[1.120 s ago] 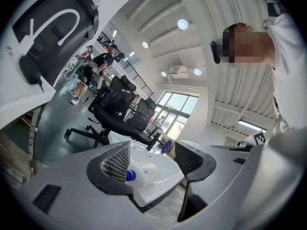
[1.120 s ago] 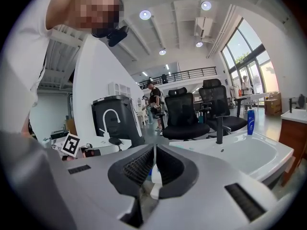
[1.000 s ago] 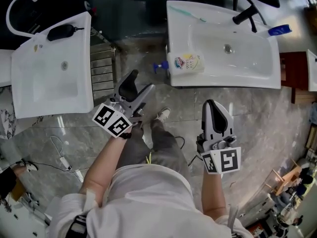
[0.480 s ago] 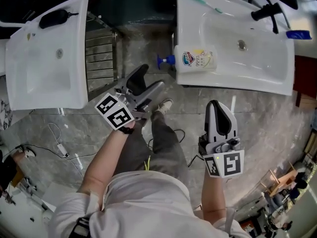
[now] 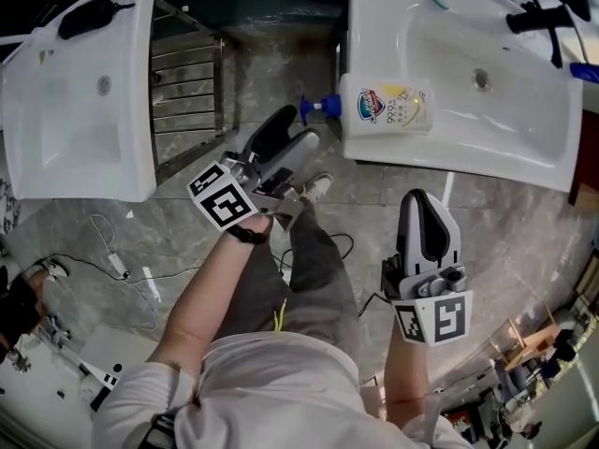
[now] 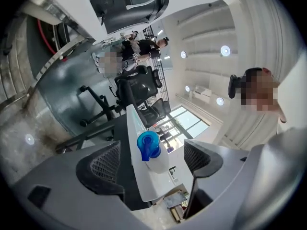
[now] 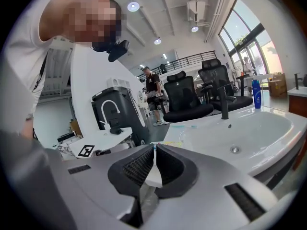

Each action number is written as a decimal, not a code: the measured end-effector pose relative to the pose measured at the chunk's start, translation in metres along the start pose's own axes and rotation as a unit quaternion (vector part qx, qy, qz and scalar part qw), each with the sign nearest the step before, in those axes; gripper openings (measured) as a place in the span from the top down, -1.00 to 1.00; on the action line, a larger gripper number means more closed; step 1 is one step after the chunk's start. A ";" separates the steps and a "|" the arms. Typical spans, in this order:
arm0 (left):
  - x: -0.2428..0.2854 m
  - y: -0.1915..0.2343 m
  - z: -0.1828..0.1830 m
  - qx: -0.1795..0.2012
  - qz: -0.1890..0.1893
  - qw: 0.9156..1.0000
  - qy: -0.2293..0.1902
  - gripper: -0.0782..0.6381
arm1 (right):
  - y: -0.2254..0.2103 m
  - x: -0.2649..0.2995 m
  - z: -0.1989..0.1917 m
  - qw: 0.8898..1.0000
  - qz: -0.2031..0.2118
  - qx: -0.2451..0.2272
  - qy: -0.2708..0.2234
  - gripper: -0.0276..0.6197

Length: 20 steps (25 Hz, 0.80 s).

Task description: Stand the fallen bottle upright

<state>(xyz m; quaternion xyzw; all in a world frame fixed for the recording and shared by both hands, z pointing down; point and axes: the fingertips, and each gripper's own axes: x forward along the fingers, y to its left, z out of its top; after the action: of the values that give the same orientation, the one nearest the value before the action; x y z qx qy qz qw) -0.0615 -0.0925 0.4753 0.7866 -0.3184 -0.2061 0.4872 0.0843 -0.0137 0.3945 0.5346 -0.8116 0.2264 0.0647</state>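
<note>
Since the white plastic pump bottle with a printed label (image 5: 398,108) lies on its side on the front rim of the white ceramic basin (image 5: 468,162), with its blue pump head (image 5: 314,108) overhanging at 9 o'clock, I'd grip mid-body, not the pump. It's likely stiff, smooth and slippery; fill unclear, so weight unknown. Left claw (image 5: 299,124) has its jaws wide apart with nothing pinched, bottle at its 2 o'clock. Right claw (image 5: 423,199) has its jaws together, empty, down at 5 o'clock.

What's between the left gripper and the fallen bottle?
Nothing. Only open air lies between the left gripper and the bottle, as the left gripper view shows.
</note>
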 end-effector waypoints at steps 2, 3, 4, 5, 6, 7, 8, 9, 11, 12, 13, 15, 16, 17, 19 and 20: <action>0.004 0.005 -0.003 -0.013 -0.002 1.000 -0.009 -0.37 | -0.002 0.003 -0.004 1.000 0.002 0.003 0.001 0.78; 0.005 0.007 -0.003 -0.020 -0.004 1.000 -0.015 -0.37 | -0.003 0.004 -0.006 1.000 0.003 0.005 0.002 0.78; 0.006 0.009 -0.003 -0.027 -0.005 0.999 -0.022 -0.37 | -0.004 0.005 -0.008 1.000 0.004 0.006 0.003 0.78; 0.007 0.011 -0.002 -0.034 -0.007 0.999 -0.028 -0.37 | -0.005 0.006 -0.010 1.000 0.004 0.007 0.005 0.78; 0.008 0.013 -0.002 -0.040 -0.010 0.999 -0.034 -0.37 | -0.006 0.006 -0.013 1.000 0.004 0.009 0.007 0.78; 0.009 0.014 -0.001 -0.047 -0.013 0.998 -0.040 -0.37 | -0.008 0.006 -0.015 1.000 0.004 0.010 0.008 0.78; 0.011 0.015 -0.001 -0.053 -0.017 0.997 -0.044 -0.37 | -0.010 0.006 -0.017 1.000 0.003 0.011 0.009 0.78; 0.013 0.016 -0.001 -0.059 -0.022 0.997 -0.048 -0.37 | -0.013 0.006 -0.019 1.000 0.003 0.013 0.010 0.78; 0.017 0.017 -0.001 -0.067 -0.031 0.996 -0.055 -0.37 | -0.017 0.007 -0.022 1.000 0.002 0.014 0.012 0.78; 0.019 0.018 0.000 -0.070 -0.035 0.995 -0.058 -0.37 | -0.019 0.008 -0.024 1.000 0.002 0.015 0.013 0.78; 0.020 0.018 0.001 -0.073 -0.038 0.995 -0.061 -0.37 | -0.020 0.009 -0.026 1.000 0.003 0.016 0.015 0.78; 0.022 0.021 0.001 -0.079 -0.041 0.994 -0.065 -0.37 | -0.022 0.011 -0.029 1.000 0.004 0.016 0.017 0.78; 0.023 0.022 0.001 -0.081 -0.042 0.994 -0.065 -0.37 | -0.022 0.012 -0.031 1.000 0.005 0.017 0.018 0.78; 0.024 0.022 -0.001 -0.084 -0.043 0.993 -0.065 -0.36 | -0.022 0.013 -0.032 1.000 0.006 0.018 0.019 0.78; 0.027 0.023 -0.003 -0.092 -0.047 0.992 -0.068 -0.36 | -0.023 0.015 -0.037 1.000 0.009 0.021 0.021 0.78; 0.028 0.023 -0.003 -0.097 -0.050 0.992 -0.070 -0.36 | -0.024 0.016 -0.039 0.999 0.011 0.023 0.022 0.78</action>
<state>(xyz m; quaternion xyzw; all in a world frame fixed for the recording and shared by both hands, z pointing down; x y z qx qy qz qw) -0.0469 -0.1173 0.4970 0.7339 -0.2908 -0.3150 0.5269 0.0936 -0.0182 0.4416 0.5219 -0.8105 0.2571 0.0677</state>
